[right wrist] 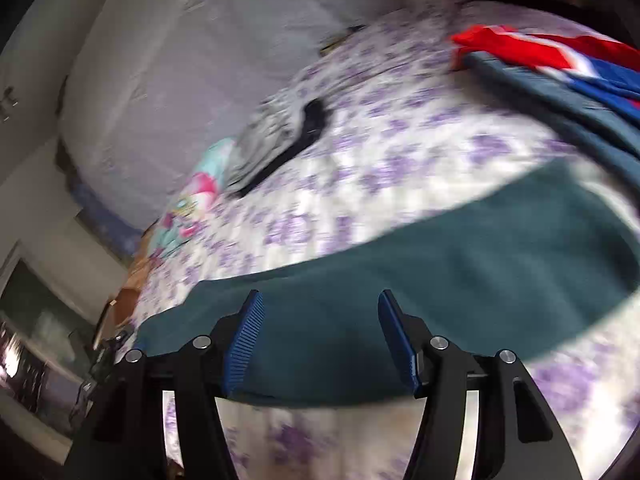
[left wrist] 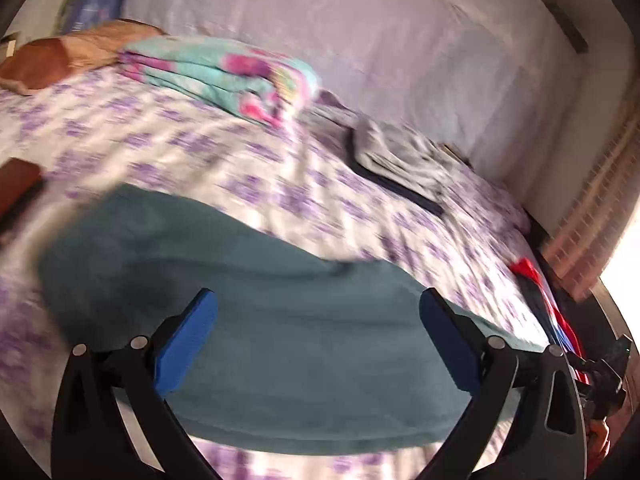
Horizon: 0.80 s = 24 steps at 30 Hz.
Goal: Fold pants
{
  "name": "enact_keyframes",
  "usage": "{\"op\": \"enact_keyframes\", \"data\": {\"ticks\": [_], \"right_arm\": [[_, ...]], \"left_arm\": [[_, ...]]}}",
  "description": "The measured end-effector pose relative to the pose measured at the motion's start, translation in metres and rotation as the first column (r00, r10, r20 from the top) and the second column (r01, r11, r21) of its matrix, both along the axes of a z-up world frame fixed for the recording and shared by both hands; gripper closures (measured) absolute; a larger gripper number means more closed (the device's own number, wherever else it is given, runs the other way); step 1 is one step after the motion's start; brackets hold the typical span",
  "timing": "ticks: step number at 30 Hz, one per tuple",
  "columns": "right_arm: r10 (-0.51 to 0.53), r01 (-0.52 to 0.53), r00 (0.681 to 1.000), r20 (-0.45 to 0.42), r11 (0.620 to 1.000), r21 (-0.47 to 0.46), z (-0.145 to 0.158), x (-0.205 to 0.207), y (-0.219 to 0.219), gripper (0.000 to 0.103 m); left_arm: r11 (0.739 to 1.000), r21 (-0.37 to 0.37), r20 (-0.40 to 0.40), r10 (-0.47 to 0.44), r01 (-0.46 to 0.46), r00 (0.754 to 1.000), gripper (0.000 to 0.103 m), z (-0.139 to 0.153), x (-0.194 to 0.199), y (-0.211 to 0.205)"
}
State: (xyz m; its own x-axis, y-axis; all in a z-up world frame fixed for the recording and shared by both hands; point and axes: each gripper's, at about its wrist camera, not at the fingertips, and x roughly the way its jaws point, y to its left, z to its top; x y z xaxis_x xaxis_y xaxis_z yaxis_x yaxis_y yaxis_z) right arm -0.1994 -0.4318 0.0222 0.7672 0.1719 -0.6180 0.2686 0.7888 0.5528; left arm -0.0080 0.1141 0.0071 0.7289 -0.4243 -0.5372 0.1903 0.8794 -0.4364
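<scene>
Teal pants (left wrist: 280, 320) lie flat on a bed with a purple-flowered sheet (left wrist: 180, 148). My left gripper (left wrist: 318, 300) is open above the pants, blue pads wide apart, holding nothing. In the right wrist view the same teal pants (right wrist: 440, 264) stretch across the sheet (right wrist: 380, 152). My right gripper (right wrist: 320, 300) is open just above the near edge of the pants and empty. Both views are motion-blurred.
A folded turquoise-and-pink blanket (left wrist: 224, 72) and a brown pillow (left wrist: 60, 56) lie at the bed's far side. A grey folded garment on something dark (left wrist: 404, 160) lies by the wall. A red-and-blue garment (right wrist: 560, 60) over darker teal cloth (right wrist: 560, 108) sits at the bed's edge.
</scene>
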Motion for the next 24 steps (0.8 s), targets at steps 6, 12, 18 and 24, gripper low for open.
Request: {"op": "enact_keyframes", "data": {"ticks": [6, 12, 18, 24], "right_arm": [[-0.131, 0.137, 0.989, -0.068, 0.985, 0.102, -0.022, -0.03, -0.037, 0.033], [-0.224, 0.22, 0.975, -0.009, 0.948, 0.23, -0.036, -0.011, -0.066, 0.037], [-0.291, 0.278, 0.957, 0.019, 0.931, 0.238, -0.056, -0.022, -0.08, 0.1], [-0.242, 0.23, 0.963, 0.119, 0.967, 0.111, -0.015, -0.009, -0.054, 0.099]], "left_arm": [[0.962, 0.187, -0.142, -0.175, 0.2, 0.974, 0.005, -0.034, 0.016, -0.087], [0.956, 0.175, -0.136, -0.212, 0.234, 0.968, 0.005, -0.036, 0.014, -0.081], [0.965, -0.097, -0.104, -0.255, 0.245, 0.961, 0.005, -0.039, 0.015, -0.05], [0.976, -0.063, -0.102, -0.215, 0.21, 0.971, 0.005, -0.025, 0.008, -0.042]]}}
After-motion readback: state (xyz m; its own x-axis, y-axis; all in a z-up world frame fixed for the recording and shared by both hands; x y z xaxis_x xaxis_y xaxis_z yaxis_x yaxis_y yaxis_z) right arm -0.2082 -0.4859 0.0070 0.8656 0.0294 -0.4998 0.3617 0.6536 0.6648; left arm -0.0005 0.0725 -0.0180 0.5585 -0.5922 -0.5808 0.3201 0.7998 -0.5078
